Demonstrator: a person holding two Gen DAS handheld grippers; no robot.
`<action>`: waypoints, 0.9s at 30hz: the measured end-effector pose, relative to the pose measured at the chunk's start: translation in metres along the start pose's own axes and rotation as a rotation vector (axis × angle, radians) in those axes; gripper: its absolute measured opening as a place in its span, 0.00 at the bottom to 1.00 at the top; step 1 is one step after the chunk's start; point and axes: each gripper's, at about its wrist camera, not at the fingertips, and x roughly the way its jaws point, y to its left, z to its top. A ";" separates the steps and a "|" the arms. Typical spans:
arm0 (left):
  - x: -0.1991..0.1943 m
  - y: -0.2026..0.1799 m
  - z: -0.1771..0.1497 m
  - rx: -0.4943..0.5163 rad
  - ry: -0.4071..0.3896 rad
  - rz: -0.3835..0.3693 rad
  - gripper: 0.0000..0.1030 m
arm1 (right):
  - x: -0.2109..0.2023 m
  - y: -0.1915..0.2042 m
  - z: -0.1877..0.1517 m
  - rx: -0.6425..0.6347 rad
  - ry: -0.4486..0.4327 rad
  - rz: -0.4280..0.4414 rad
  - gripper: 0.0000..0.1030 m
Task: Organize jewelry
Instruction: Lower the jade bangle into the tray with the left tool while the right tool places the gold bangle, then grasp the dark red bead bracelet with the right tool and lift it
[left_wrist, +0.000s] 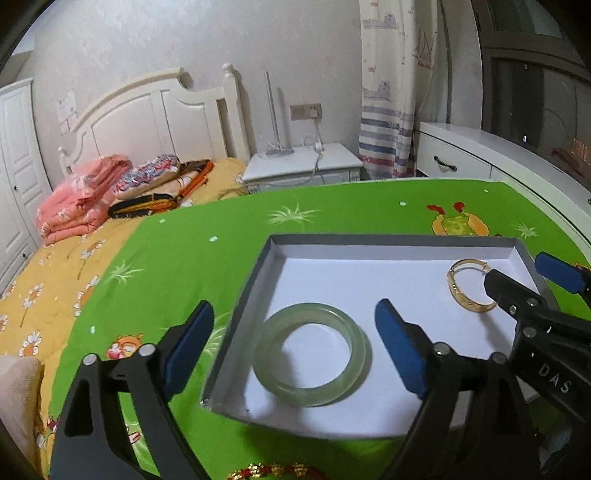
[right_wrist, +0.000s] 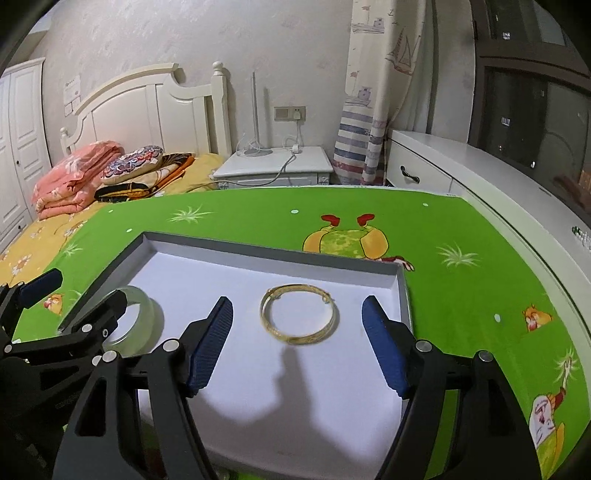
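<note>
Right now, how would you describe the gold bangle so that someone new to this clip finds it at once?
On the green cartoon cloth lies a shallow grey tray with a white floor. The gold bangle lies flat in its right half, in front of the open right gripper. Its only neighbour, the jade bangle, is thick and pale green; this one is thin, yellow and patterned.

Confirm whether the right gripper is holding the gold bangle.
No: the right gripper is open, and the gold bangle lies free on the tray floor between its fingers.
</note>
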 end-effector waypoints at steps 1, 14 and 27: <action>-0.003 0.001 -0.002 -0.003 -0.001 0.001 0.88 | -0.004 0.000 -0.002 -0.001 -0.005 0.002 0.67; -0.069 0.028 -0.043 -0.056 -0.073 0.024 0.95 | -0.070 0.007 -0.044 -0.050 -0.099 0.042 0.71; -0.117 0.042 -0.091 -0.066 -0.086 0.013 0.95 | -0.110 -0.002 -0.090 -0.072 -0.076 0.092 0.71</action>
